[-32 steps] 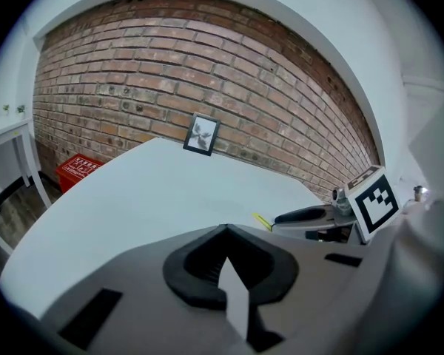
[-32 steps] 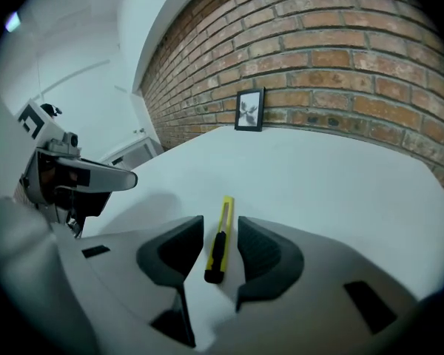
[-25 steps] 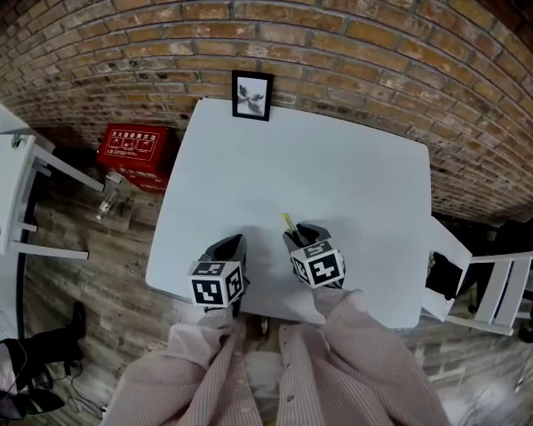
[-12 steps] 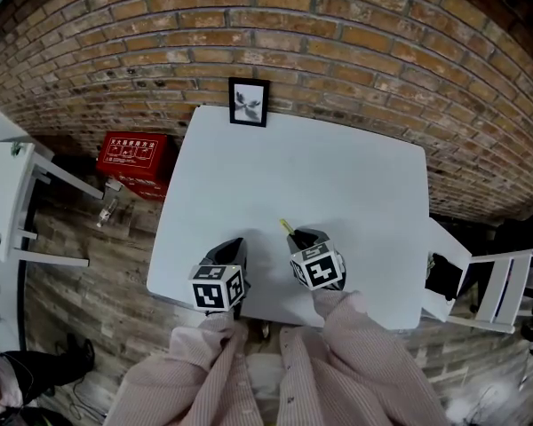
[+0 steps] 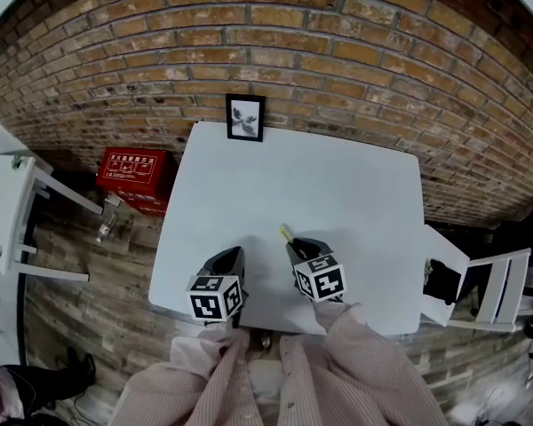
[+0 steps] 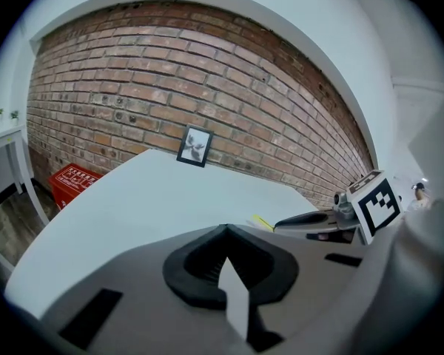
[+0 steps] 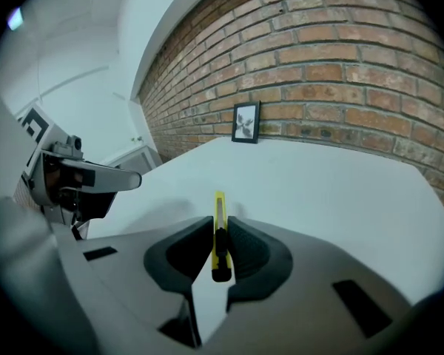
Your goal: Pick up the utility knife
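Now, with the right gripper (image 7: 220, 226) just closed and clamped on the utility knife (image 7: 219, 204) by the near edge of the table (image 5: 338, 185) (left gripper (image 6: 224, 231) jaws together, empty), a slow, straight lift was advisable.

Yellow utility knife (image 7: 219, 235) tight between the right gripper's (image 7: 220, 224) just-closed fingers (image 7: 248, 251), white table (image 7: 325, 191) beyond.

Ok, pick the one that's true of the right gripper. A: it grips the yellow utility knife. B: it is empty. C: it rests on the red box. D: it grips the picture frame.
A: in the right gripper view the right gripper has just been closing and its fingers press on the utility knife.
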Demonstrator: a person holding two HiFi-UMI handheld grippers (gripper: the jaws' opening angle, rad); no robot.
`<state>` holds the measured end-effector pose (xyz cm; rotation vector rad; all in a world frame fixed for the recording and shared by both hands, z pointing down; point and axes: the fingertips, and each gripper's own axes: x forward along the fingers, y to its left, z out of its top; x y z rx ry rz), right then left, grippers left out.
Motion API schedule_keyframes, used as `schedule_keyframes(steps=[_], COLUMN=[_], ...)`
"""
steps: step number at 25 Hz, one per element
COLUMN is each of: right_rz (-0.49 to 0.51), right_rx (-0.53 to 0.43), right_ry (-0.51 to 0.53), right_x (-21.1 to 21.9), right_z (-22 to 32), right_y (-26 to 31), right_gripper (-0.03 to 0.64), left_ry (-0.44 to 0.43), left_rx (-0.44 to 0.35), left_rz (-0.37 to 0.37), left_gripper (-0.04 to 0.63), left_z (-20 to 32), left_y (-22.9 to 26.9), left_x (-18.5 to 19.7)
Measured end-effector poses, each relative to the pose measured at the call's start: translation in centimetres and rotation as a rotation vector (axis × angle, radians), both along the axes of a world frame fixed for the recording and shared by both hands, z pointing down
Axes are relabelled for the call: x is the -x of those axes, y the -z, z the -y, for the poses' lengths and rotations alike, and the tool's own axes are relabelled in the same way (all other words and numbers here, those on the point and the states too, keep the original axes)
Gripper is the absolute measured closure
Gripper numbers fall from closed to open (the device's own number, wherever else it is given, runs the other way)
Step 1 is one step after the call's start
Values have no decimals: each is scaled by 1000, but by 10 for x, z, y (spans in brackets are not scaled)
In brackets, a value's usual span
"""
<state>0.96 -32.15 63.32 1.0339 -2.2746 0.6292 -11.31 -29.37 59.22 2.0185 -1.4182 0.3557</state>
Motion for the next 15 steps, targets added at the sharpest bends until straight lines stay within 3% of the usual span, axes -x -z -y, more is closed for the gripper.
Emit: schedule_keyframes(steps=[15], right_rz=[254], right_rx=[-140], right_ry=[-78], right_x=[-19], right_z=[-8], right_y=[79], right_gripper=[554], left_ry=[-57], left_rx=[-182], left_rz=[27], left_gripper=[601], left_z=[5], left_y=[60], left_x=[-1])
